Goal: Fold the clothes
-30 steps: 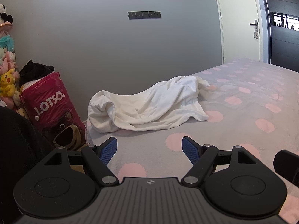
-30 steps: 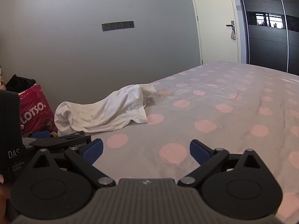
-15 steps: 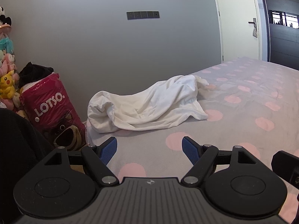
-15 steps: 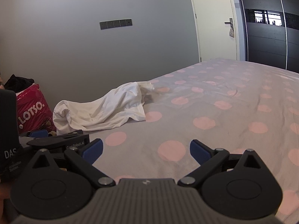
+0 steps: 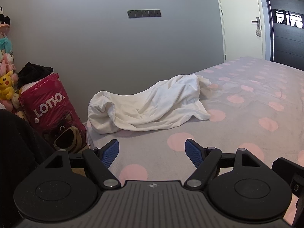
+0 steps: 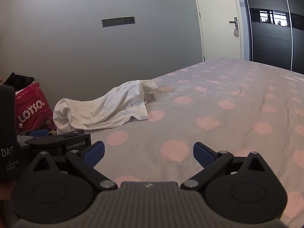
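Observation:
A crumpled white garment [image 5: 152, 104] lies on the grey bed with pink dots [image 5: 247, 114], near its left edge. It also shows in the right wrist view [image 6: 106, 110]. My left gripper [image 5: 152, 153] is open and empty, low over the bed, a short way in front of the garment. My right gripper [image 6: 148, 154] is open and empty, to the right of the left one, further from the garment. The left gripper's body [image 6: 57, 142] shows at the left of the right wrist view.
A red LOTSO bag [image 5: 51, 110] with black cloth on top stands on the floor left of the bed, next to plush toys [image 5: 5, 83]. A grey wall with a switch panel [image 5: 144, 13] is behind. A door [image 5: 241, 22] and a dark wardrobe [image 6: 275, 28] are at the right.
Both views have shifted only slightly; the right gripper has dropped and tilted a little. Both grippers stay open and the garment has not moved.

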Motion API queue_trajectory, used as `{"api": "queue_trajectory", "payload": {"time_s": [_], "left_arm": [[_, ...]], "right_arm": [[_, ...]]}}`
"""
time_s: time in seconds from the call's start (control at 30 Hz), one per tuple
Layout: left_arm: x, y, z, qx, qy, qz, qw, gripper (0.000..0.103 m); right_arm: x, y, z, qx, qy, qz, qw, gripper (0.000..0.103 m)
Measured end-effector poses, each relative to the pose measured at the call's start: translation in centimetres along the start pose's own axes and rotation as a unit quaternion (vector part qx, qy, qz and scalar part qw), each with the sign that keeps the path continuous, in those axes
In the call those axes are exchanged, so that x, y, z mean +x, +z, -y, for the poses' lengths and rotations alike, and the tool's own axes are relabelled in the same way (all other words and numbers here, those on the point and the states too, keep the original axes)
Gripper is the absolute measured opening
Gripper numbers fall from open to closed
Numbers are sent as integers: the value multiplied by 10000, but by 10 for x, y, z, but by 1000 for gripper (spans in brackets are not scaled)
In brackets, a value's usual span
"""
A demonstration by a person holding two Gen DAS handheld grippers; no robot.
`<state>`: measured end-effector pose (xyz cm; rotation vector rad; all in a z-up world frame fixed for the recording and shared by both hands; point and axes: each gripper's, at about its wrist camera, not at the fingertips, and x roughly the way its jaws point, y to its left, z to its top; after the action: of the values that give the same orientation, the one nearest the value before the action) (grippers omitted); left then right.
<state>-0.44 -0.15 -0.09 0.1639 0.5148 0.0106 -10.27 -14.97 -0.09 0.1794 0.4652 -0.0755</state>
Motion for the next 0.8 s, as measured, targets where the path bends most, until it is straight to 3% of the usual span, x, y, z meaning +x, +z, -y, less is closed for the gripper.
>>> {"api": "queue_trajectory", "payload": {"time_s": [0.8], "left_arm": [[-1, 0, -2, 2, -16, -79, 10000, 76]], "right_arm": [[0, -2, -3, -59, -19, -93, 9999, 101]]}}
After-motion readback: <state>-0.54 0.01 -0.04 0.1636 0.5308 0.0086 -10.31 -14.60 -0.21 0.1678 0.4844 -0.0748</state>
